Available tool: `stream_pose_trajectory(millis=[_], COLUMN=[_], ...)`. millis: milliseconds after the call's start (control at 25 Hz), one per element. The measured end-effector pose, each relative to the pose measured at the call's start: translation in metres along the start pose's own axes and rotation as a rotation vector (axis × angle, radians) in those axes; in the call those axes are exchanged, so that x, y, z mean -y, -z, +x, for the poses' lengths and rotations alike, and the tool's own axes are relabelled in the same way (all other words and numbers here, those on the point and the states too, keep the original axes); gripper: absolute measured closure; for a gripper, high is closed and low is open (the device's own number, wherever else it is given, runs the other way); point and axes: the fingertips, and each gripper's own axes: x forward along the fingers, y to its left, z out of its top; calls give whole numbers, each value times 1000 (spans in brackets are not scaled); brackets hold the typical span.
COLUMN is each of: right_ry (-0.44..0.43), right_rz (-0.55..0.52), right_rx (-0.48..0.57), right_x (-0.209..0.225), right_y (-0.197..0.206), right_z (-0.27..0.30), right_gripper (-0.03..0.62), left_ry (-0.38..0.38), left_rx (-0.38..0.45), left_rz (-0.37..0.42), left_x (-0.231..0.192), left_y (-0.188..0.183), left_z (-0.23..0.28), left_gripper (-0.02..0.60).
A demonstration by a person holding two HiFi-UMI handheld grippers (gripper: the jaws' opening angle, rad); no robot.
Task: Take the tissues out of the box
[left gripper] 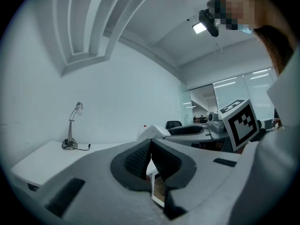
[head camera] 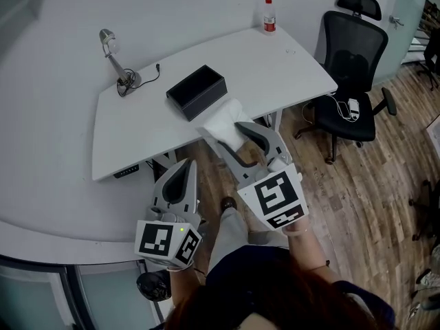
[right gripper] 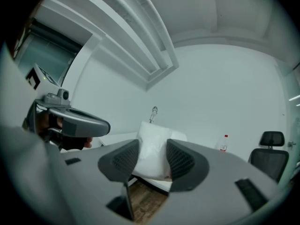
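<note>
An open black box (head camera: 196,91) sits on the white desk (head camera: 275,67). My right gripper (head camera: 225,133) is shut on a white tissue pack (head camera: 221,121), held above the desk's front edge, just in front of the box. In the right gripper view the tissue pack (right gripper: 151,146) fills the gap between the pads of the right gripper (right gripper: 152,156). My left gripper (head camera: 183,165) hangs lower and nearer to me, left of the right one, shut and with nothing in it. In the left gripper view the left gripper (left gripper: 150,143) has its jaws touching, and the tissue pack (left gripper: 152,132) shows beyond them.
A desk lamp (head camera: 117,64) with its cord stands at the desk's back left. A water bottle (head camera: 269,16) stands at the far right corner. A black office chair (head camera: 350,67) is to the right of the desk on a wooden floor (head camera: 371,184).
</note>
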Motion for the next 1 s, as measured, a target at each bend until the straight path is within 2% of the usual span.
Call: stream_pose_trajectory(millis=[360,1000], right_ry=[1,12], right_rz=[9,-7], right_rx=[25,62], right_x=[-7,-15], right_y=[-2,-17], right_z=[-31,-63], right_gripper=[399,401], left_ry=[-8,-11], left_rx=[8,27], left_rz=[8,37], left_x=[20,29], left_y=[1,-6], left_z=[-15,-30], left_gripper=[560,560])
